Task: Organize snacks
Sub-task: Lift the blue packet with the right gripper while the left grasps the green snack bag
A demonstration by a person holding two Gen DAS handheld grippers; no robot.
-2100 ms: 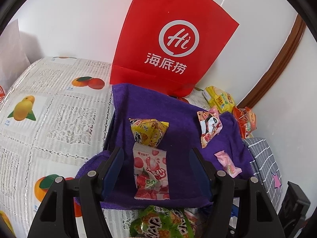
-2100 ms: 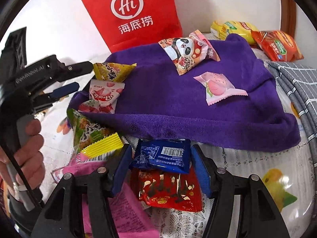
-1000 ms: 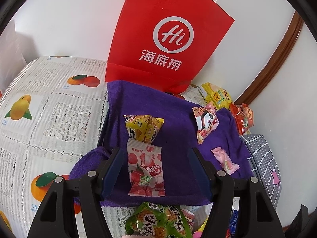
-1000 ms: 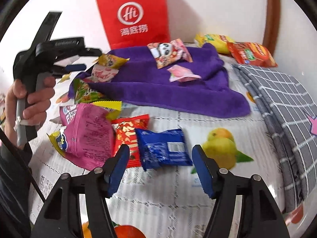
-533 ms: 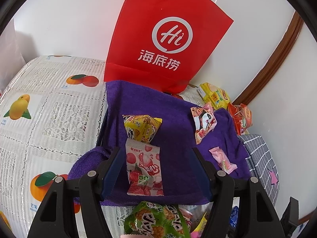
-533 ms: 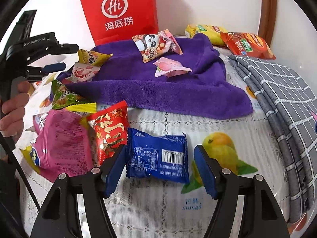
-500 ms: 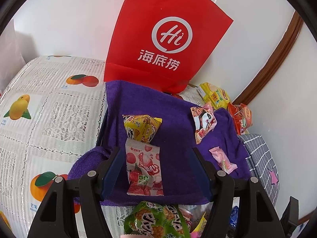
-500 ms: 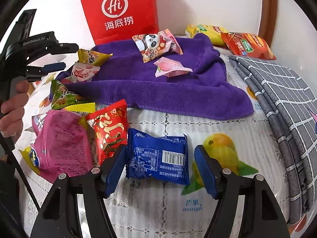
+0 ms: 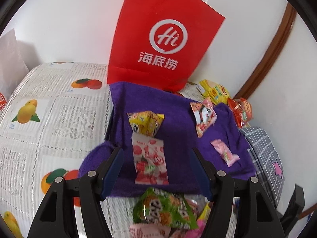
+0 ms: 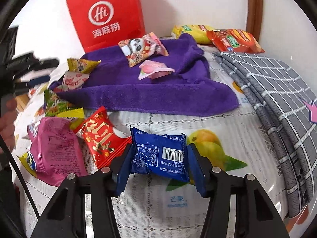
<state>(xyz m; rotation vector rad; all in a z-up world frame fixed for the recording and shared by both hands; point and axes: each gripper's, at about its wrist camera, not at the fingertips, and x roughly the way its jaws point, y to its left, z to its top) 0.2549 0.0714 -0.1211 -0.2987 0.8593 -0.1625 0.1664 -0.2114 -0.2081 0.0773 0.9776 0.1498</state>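
Observation:
My right gripper [image 10: 159,165] has its blue fingers touching both ends of a blue snack packet [image 10: 159,155] that rests on the fruit-print tablecloth; the packet looks slightly crumpled. My left gripper [image 9: 156,170] is open and empty above the near edge of a purple towel [image 9: 178,125], straddling a strawberry candy packet [image 9: 149,159]. On the towel lie a yellow packet [image 9: 145,124], a panda packet [image 10: 141,48] and a pink peach packet [image 10: 154,69]. A red packet [image 10: 100,136], a pink bag [image 10: 54,149] and a green packet [image 10: 56,105] lie left of the blue one.
A red paper bag [image 10: 108,15] stands against the wall behind the towel. Yellow [image 10: 193,30] and orange [image 10: 234,40] packets lie at the back right. A grey checked cloth [image 10: 277,91] covers the right side. The left gripper [image 10: 29,67] shows at the far left.
My right gripper has moved in on the blue packet and narrowed until its fingers touch both ends. My left gripper has shifted only slightly and stays open.

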